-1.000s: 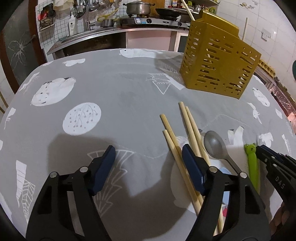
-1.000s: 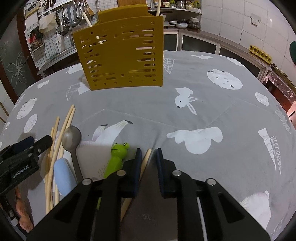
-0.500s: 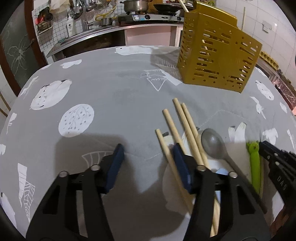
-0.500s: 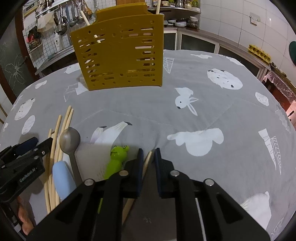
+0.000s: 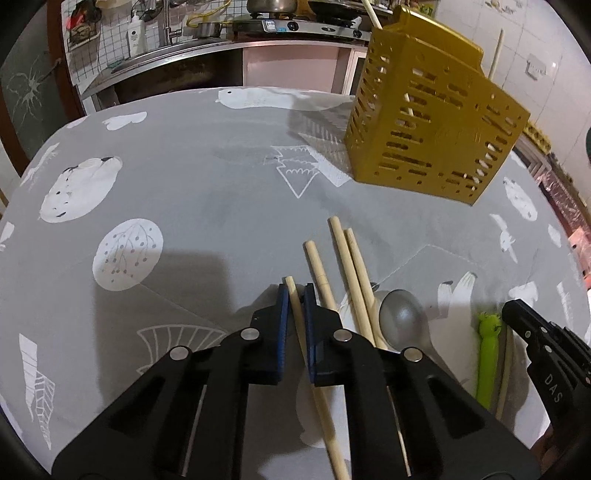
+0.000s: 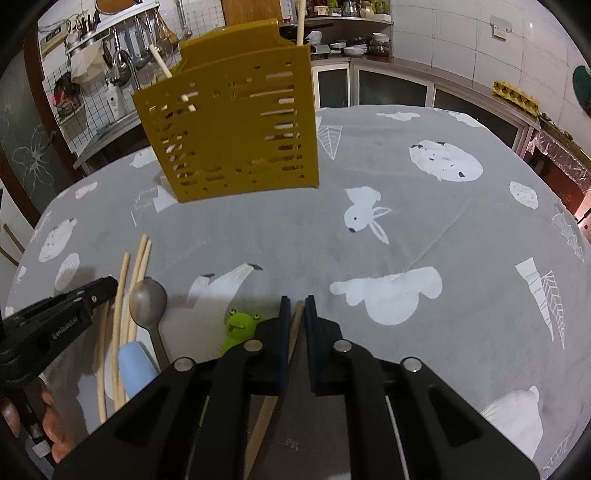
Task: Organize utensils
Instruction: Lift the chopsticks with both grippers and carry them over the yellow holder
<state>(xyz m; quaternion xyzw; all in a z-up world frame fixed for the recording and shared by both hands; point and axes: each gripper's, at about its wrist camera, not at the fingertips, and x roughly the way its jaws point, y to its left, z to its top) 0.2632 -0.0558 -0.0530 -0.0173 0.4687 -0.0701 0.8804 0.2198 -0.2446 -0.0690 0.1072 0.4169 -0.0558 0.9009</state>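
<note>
My left gripper (image 5: pixel 295 295) is shut on a wooden chopstick (image 5: pixel 293 299) that lies on the grey cloth. Three more chopsticks (image 5: pixel 349 258) lie just to its right, then a metal spoon (image 5: pixel 400 321) with a pale blue handle (image 6: pixel 135 365) and a green frog-headed utensil (image 5: pixel 487 354). My right gripper (image 6: pixel 296 306) is shut on another chopstick (image 6: pixel 295 321) right of the frog utensil (image 6: pixel 240 325). A yellow slotted utensil holder (image 5: pixel 432 122) stands at the back, with chopsticks in it; it also shows in the right wrist view (image 6: pixel 232 129).
The table (image 5: pixel 184 184) wears a grey cloth with white animal prints. A kitchen counter with a stove and pot (image 5: pixel 273 5) runs behind it. An egg carton (image 6: pixel 515 94) sits on the right-hand counter.
My left gripper moved right and closed from wide open onto the leftmost chopstick. My right gripper tightened slightly on its chopstick and hardly moved.
</note>
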